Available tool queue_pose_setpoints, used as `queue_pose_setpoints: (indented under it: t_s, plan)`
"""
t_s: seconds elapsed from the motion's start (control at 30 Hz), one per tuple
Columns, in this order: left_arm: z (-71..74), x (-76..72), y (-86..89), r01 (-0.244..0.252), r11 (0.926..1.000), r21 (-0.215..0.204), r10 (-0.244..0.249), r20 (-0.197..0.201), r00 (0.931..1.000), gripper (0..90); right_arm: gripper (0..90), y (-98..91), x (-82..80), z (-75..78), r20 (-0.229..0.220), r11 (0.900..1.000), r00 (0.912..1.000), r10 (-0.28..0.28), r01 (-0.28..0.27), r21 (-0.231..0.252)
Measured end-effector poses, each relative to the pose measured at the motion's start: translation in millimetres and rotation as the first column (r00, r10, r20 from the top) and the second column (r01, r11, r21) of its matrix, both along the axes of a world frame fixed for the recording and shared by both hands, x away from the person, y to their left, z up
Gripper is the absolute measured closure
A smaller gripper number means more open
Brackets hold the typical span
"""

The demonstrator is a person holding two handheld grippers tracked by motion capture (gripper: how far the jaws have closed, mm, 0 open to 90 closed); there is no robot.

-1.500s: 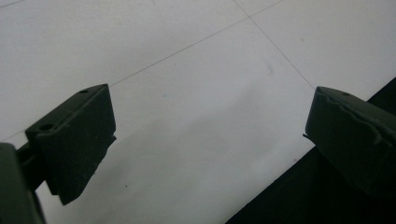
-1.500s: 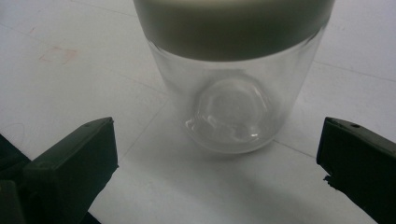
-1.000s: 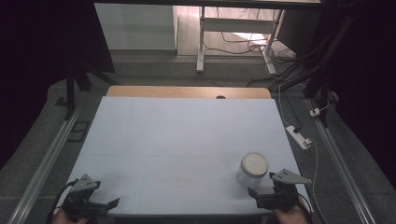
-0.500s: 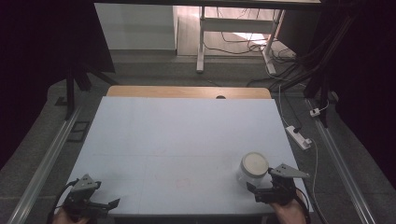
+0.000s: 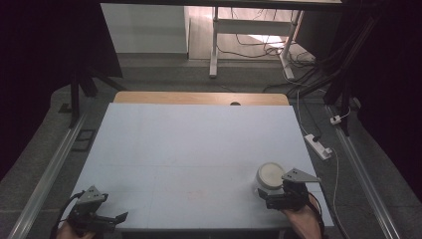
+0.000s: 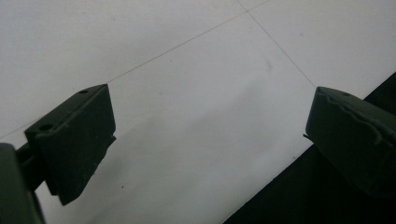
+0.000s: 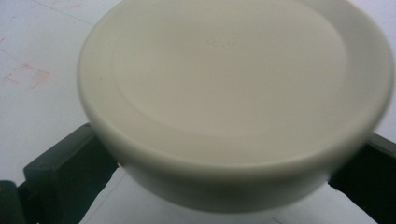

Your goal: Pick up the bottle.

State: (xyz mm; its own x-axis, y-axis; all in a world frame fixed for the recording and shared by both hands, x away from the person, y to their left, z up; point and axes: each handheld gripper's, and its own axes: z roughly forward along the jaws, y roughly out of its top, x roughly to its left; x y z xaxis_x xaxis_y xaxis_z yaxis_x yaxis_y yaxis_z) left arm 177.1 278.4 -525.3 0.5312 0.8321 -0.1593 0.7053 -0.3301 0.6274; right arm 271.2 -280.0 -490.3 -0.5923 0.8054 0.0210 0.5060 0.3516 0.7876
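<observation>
Right tongs (image 5: 272, 195) at the near right of the table (image 5: 199, 149), jaws to either side of the lid (image 5: 271, 174). High view: lid is a cream round disc, top face up, just ahead of my right hand (image 5: 301, 219); whether it is held cannot be told from up there. Right gripper view: lid (image 7: 233, 93) sits between the two black jaws, rim overhanging both, jaws set wide around what lies beneath the rim. Contact is hidden under the rim, so I cannot tell if they pinch it. Faint red marks on the table left of the lid.

Left tongs (image 5: 94, 214) at the near left corner, well apart from the lid. Left gripper view: tongs (image 6: 210, 149) spread wide, nothing between the jaws but bare table (image 6: 187, 70) and its dark near edge.
</observation>
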Motion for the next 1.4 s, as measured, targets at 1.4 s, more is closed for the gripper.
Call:
queue_pose_setpoints:
  t_s: [1.4]
  plan:
    - [-0.2, 0.4, -1.1, 0.011, 0.9999, 0.007, -0.011, -0.004, 0.9999, 2.8, 6.4, 9.4, 5.1, -0.1, 0.032, 0.9987, 0.9994, 0.010, -0.009, -0.051]
